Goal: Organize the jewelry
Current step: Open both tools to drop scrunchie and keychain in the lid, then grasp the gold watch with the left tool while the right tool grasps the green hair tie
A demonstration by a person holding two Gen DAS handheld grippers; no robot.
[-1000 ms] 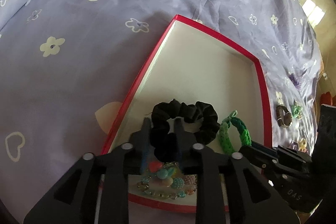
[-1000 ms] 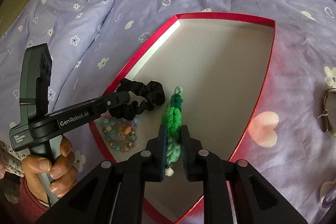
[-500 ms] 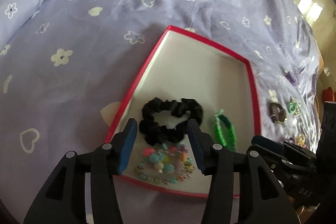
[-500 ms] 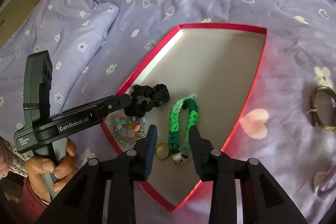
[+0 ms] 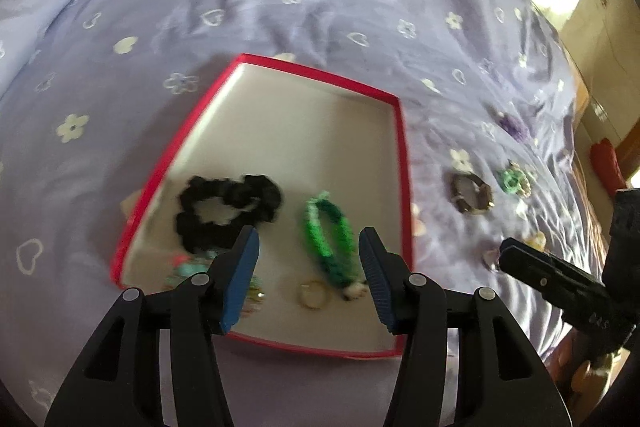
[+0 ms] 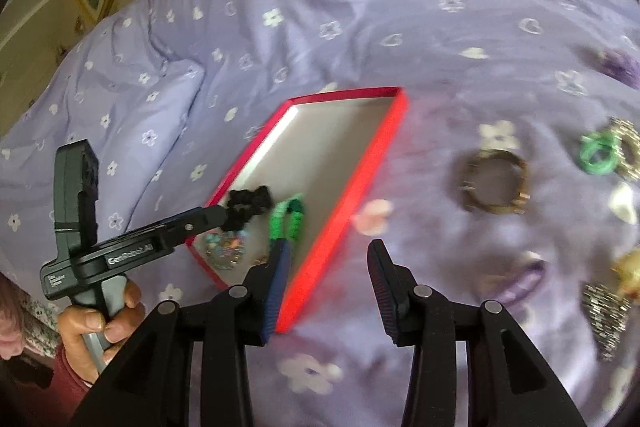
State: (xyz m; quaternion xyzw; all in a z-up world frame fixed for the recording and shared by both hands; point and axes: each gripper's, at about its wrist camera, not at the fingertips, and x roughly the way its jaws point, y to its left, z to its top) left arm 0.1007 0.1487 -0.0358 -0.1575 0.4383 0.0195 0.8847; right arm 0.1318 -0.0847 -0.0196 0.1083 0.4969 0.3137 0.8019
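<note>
A red-rimmed box (image 5: 404,163) (image 6: 360,187) lies on the purple bedspread. In it lie a black scrunchie (image 5: 228,211) (image 6: 248,205), a green braided bracelet (image 5: 330,239) (image 6: 288,219), a beaded bracelet (image 5: 188,269) (image 6: 224,247) and a gold ring (image 5: 312,294). My left gripper (image 5: 308,275) is open and empty above the box's near end. My right gripper (image 6: 328,283) is open and empty above the box's right rim. A bronze bangle (image 5: 472,193) (image 6: 494,183) and a green flower piece (image 5: 514,179) (image 6: 598,151) lie on the bedspread right of the box.
More loose jewelry lies on the bedspread at the right: a silver mesh piece (image 6: 606,311), a gold piece (image 6: 632,267), a purple item (image 5: 514,125) (image 6: 618,65). A pillow bulge (image 6: 120,115) is left of the box. The right gripper's body (image 5: 560,279) shows at the right edge.
Both grippers have opened wider and drawn back from the box. The right gripper let go of the green bracelet and swung right, past the box's rim. The left gripper let go of the scrunchie.
</note>
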